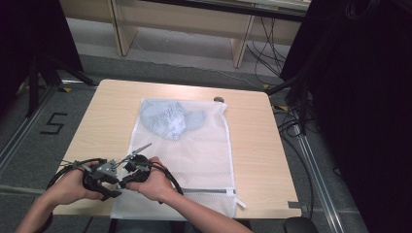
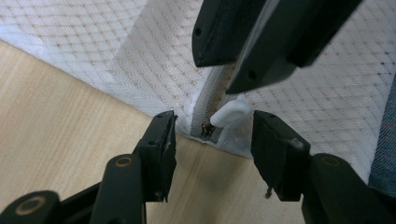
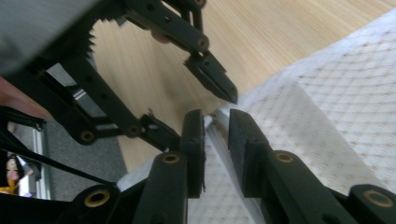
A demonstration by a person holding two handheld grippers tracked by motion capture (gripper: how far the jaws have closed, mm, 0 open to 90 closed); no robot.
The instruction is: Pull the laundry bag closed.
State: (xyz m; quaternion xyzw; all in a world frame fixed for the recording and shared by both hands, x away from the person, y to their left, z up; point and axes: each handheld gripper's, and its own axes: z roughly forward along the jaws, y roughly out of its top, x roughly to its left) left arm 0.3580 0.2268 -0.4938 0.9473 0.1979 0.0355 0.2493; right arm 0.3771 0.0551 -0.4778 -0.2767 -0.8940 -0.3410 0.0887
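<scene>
**White mesh bag: zip pull lies between the left jaws**

White plastic, teardrop-shaped, the zip pull tab [image 2: 230, 113] sits at the centre of the left gripper view, between the pads of the left gripper [image 2: 214, 140], whose jaws stand wide and touch nothing. The grey zip track [image 2: 208, 100] runs up the frame, away from the jaws. The right gripper [image 3: 215, 122], jaws narrowly parted, straddles the track without clamping it. The white mesh laundry bag [image 1: 204, 155] is fine, diamond-woven and limp, flat on the light wooden table [image 1: 262, 145]. A crumpled pale blue garment [image 1: 170, 119] lies inside it, upper centre of the high view.
</scene>
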